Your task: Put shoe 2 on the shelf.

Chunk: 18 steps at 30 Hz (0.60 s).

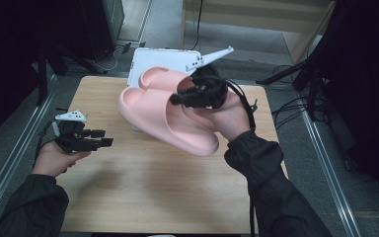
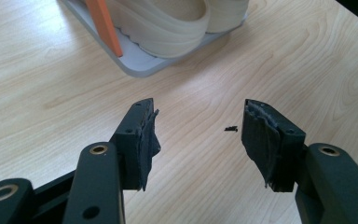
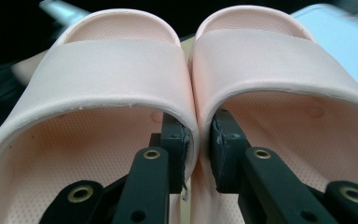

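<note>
The soft, light slippers [image 3: 186, 93] are pinched together by their inner walls in the right tongs [image 3: 199, 154], while the left tongs [image 2: 198, 140] are held wide open, empty.

The pink slides [image 3: 121, 60] look like matt, finely dimpled foam; the table [image 2: 37, 84] is smooth pale wood grain.

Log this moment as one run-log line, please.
right gripper: shut on pink slippers, pair lifted above table | left gripper: open, empty, over table
</note>
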Available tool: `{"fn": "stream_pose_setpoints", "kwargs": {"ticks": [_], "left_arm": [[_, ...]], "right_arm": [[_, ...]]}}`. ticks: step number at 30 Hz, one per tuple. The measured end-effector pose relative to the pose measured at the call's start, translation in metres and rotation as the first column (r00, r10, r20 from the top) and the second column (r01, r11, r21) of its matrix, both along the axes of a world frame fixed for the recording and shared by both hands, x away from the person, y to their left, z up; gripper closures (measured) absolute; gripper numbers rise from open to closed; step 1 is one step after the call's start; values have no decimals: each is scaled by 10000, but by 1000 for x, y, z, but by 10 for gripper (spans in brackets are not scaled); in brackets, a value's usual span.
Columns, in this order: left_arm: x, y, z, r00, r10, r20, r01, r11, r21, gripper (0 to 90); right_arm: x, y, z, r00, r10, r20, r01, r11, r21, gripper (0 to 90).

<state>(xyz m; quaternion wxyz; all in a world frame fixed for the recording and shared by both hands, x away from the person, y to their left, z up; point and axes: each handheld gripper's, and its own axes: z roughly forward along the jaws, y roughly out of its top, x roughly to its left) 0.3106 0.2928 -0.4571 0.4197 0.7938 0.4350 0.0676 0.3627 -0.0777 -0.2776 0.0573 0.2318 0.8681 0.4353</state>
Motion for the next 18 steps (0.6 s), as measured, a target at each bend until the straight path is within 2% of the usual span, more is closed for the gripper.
{"fn": "stream_pose_setpoints", "kwargs": {"ticks": [3,4,6,8,11,12,13,16,17,18], "left_arm": [[-4,1,-2,10000,14,-13,-13,10000,60,443],[-4,1,-2,10000,2,-12,-2,10000,61,443],[-5,1,-3,10000,-5,-19,5,10000,73,444],[-5,1,-3,10000,-13,-26,13,10000,44,445],[-3,0,-3,10000,-82,-13,82,9999,-133,445],[-3,0,-3,9999,-105,2,105,9998,-154,445],[-2,0,-3,9999,-130,9,130,9997,-215,446],[-2,-2,-3,9997,-245,5,245,9996,-154,449],[-1,-3,-4,9996,-278,-23,277,9995,-141,449],[0,-4,-5,9995,-306,-22,306,9995,-81,450]], "right_arm": [[14,7,8,9950,-851,525,870,9956,-352,779],[20,11,10,9892,-1278,720,1311,9905,-424,780],[30,15,12,9806,-1772,834,1805,9830,-341,780],[41,18,13,9694,-2325,788,2345,9720,-172,780],[55,26,12,9534,-2859,961,2901,9564,-327,781],[61,30,11,9443,-3099,1106,3162,9477,-437,781],[65,33,10,9395,-3233,1129,3301,9428,-465,781],[83,43,5,9077,-4030,1169,4111,9099,-550,781],[87,46,4,9006,-4191,1156,4267,9030,-504,781],[94,51,1,8832,-4551,1132,4620,8858,-435,780]]}}
